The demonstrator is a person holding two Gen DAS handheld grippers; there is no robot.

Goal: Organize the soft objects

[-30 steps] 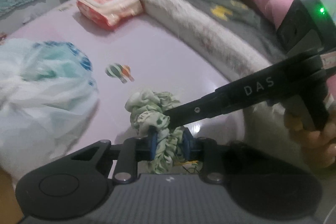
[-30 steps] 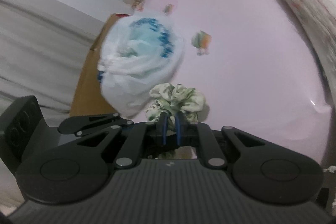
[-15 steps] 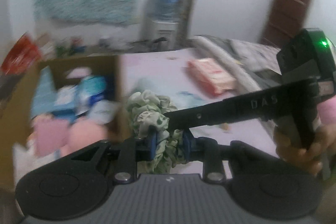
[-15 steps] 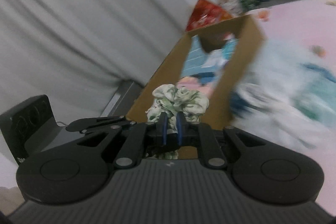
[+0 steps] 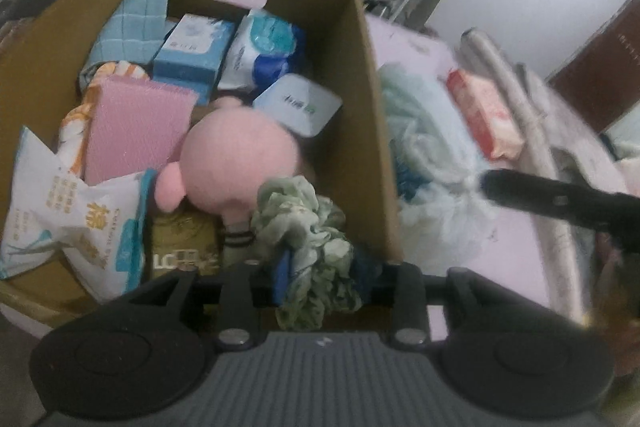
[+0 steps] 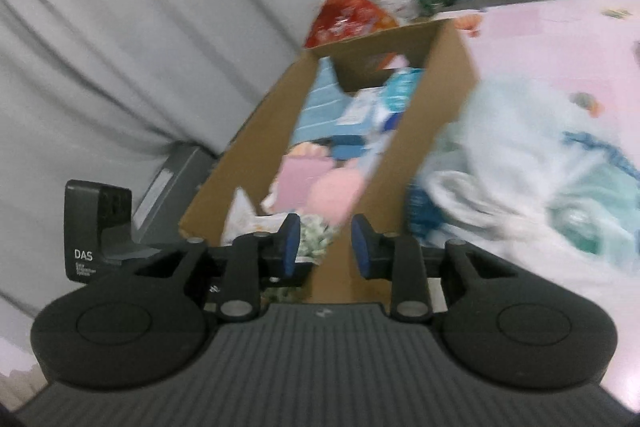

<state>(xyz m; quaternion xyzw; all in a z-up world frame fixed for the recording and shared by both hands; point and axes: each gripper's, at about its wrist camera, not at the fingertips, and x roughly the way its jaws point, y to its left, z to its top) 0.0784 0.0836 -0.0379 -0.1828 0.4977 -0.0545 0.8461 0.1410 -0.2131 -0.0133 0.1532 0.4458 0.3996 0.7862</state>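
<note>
Green-and-white ruffled fabric scrunchie [image 5: 308, 243]: bunched between the blue-padded fingers of the left gripper [image 5: 324, 273], which are opening around it; whether the pads still press on the fabric cannot be told. It hangs over the near right corner of the open brown cardboard box [image 5: 360, 75], just inside the right wall. Directly beyond it lies a round pink plush toy [image 5: 240, 159], which fills the middle of the box. Farther in are a flat pink pad [image 5: 132, 131], blue-and-white tissue packs [image 5: 192, 55] and a white snack bag [image 5: 72, 223] at the near left, so that little bare floor of the box shows. Right gripper [image 6: 324, 247]: fingers parted and opening, with nothing between them; it points along the box's right wall, and a dark tip of it [image 5: 516, 187] shows in the left wrist view, well apart from the scrunchie. Outside the right wall, a crumpled white plastic bag [image 5: 436, 179] lies against the cardboard on the pale pink surface [image 6: 552, 39]. A grey curtain [image 6: 120, 47] hangs close along the box's left side.
</note>
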